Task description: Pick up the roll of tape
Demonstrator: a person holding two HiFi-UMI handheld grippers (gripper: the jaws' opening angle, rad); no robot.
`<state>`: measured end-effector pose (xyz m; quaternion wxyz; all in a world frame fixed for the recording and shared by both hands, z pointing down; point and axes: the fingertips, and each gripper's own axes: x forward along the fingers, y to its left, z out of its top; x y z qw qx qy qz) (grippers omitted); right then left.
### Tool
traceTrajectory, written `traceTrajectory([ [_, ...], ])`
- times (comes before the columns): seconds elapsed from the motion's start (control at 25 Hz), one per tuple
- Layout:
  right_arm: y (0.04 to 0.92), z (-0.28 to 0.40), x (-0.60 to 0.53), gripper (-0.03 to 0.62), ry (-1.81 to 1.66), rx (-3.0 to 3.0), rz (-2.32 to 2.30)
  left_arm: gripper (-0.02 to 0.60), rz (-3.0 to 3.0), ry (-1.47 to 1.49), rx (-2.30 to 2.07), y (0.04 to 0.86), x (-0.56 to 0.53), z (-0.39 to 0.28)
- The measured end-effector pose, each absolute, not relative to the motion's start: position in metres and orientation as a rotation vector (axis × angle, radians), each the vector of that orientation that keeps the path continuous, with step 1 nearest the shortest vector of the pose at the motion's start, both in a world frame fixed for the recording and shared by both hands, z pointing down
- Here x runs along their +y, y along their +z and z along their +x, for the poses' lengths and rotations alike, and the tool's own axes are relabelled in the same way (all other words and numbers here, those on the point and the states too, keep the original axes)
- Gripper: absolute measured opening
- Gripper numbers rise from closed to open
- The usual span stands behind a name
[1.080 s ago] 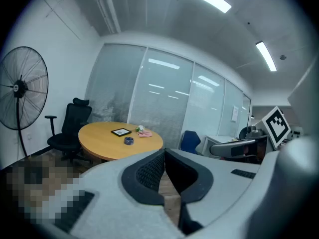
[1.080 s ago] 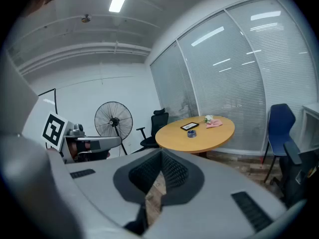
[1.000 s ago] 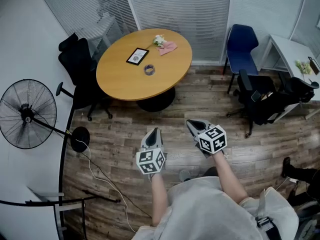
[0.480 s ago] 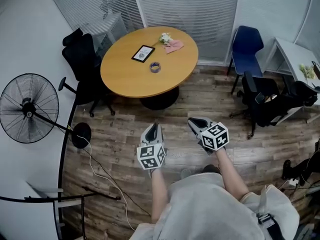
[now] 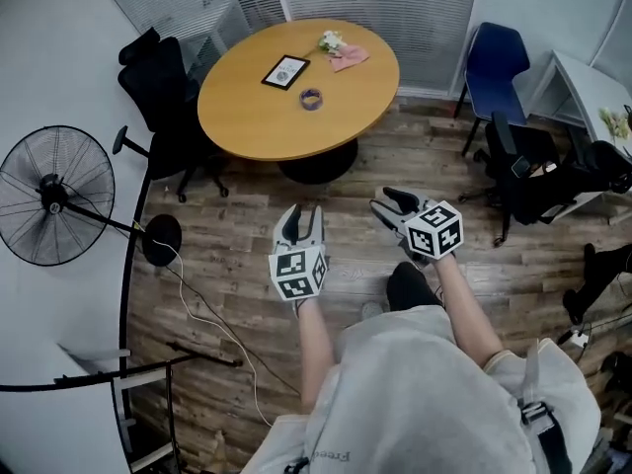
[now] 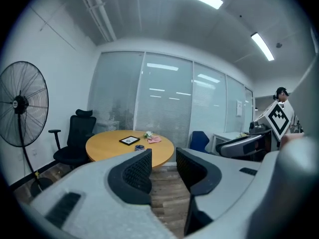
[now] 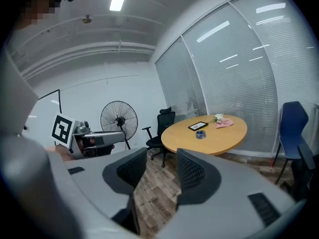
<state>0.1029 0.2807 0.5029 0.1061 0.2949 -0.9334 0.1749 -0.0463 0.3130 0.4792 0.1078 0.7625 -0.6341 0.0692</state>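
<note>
While the roll of tape [image 5: 311, 98] lies flat on the round wooden surface [image 5: 247, 131], near its middle and just this side of a black-framed picture [image 5: 285, 71], both grippers hang over the wooden floor, well apart from it. The left gripper [image 5: 304, 215] and the right gripper [image 5: 387, 201] have each just been opening their jaws, which now stand apart with nothing between them. From here the roll looks like a small, light, stiff ring with a hollow core. It should not crush under a firm pinch, though its smooth outer wrap may slide. The surest hold is probably one jaw dropped into the core and the other on the outside, clamping the ring's wall. Failing that, a squeeze across its full width from above would do.
</note>
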Motion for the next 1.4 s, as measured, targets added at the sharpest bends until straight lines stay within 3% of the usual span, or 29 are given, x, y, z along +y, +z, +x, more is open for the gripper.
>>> traceTrajectory([
  [0.44, 0.531, 0.081, 0.216, 0.189, 0.630, -2.744, 0.814, 0.158, 2.105, 0.263, -1.950, 0.501, 0.268, -0.084],
  [0.84, 0.530, 0.051, 0.079, 0.192, 0.697, -2.782, 0.768, 0.189, 2.117, 0.179, -1.884, 0.503, 0.151, -0.094],
  [1.4, 0.534, 0.039, -0.107, 0.193, 0.738, -2.746, 0.763, 0.195, 2.050, 0.349, -1.981, 0.502, -0.015, -0.131],
])
